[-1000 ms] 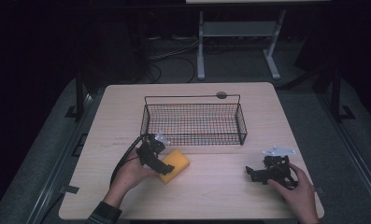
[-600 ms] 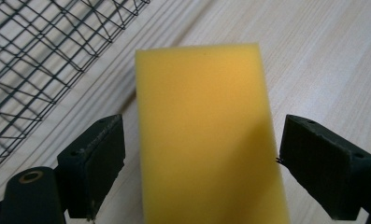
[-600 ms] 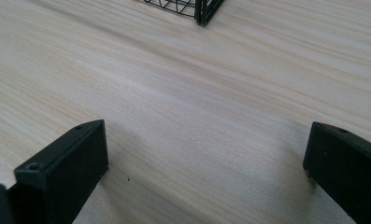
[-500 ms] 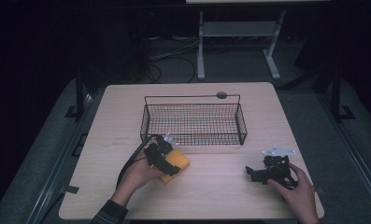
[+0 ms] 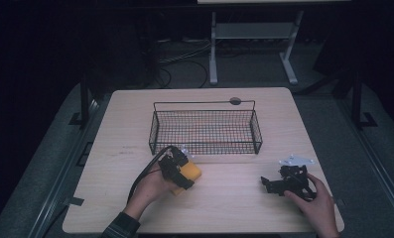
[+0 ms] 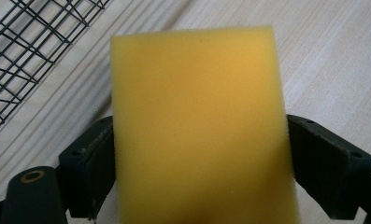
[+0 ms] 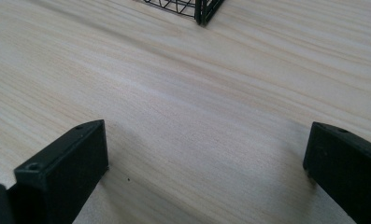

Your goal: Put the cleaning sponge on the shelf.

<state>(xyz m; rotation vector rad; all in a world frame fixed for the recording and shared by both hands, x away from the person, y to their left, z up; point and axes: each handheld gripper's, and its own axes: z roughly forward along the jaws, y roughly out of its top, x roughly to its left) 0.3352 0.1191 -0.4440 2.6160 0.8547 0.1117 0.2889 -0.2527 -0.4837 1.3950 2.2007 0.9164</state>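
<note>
Left gripper [image 6: 199,154] clamps a soft, porous yellow rectangular foam sponge [image 6: 197,121] just before the black wire-mesh basket [image 5: 204,130]; right gripper [image 7: 206,158] rests spread on bare pale wood-grain table [image 5: 234,198].

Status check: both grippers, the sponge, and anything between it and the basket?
Left gripper shut on yellow sponge, just short of wire basket. Right gripper open, empty, over bare table. Nothing in the way.
</note>
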